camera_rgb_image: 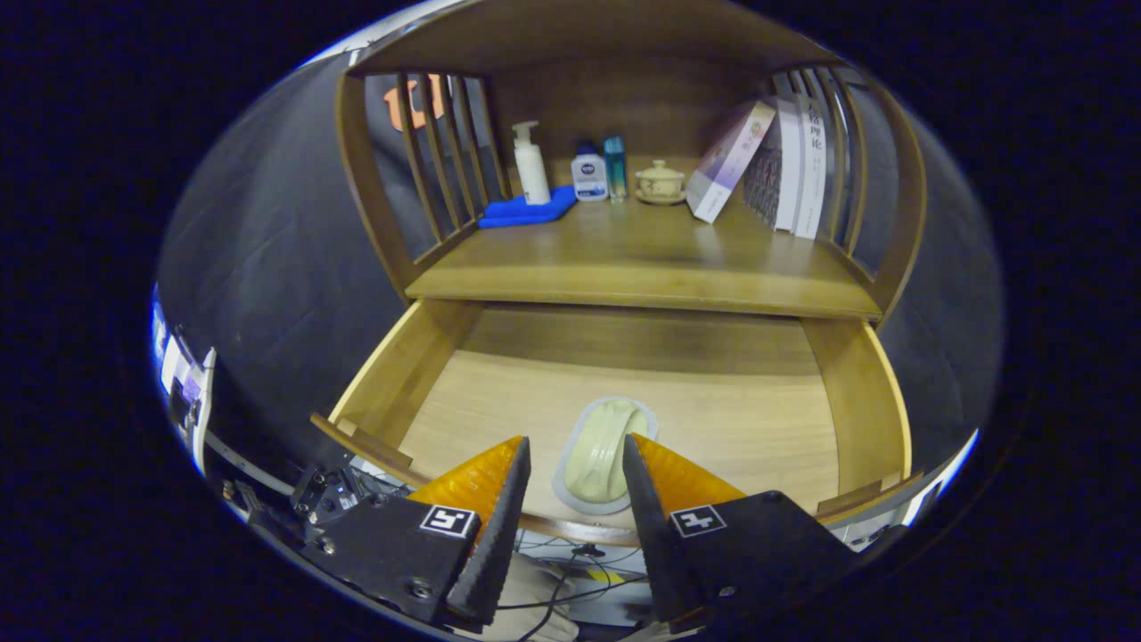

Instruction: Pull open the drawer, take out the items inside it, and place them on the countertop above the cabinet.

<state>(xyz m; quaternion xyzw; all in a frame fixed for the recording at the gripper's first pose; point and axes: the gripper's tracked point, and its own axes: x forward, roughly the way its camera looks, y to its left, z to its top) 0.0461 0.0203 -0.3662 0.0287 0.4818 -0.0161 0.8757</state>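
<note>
Drawer (856, 401): open, done. Soap dish (604, 453): inside it, still to lift onto countertop (642, 254). Gripper (575, 450): we hold its fingers apart, empty, flanking the dish.

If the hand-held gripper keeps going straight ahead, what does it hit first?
Probably the pale green oval soap dish lying in the open wooden drawer, between the open hand-held gripper's fingertips; depth is uncertain.

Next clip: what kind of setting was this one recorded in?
Likely a staged home corner: a wooden cabinet with its drawer pulled open, a countertop holding books and a pump bottle. The tool is open around a pale packet in the drawer.
</note>
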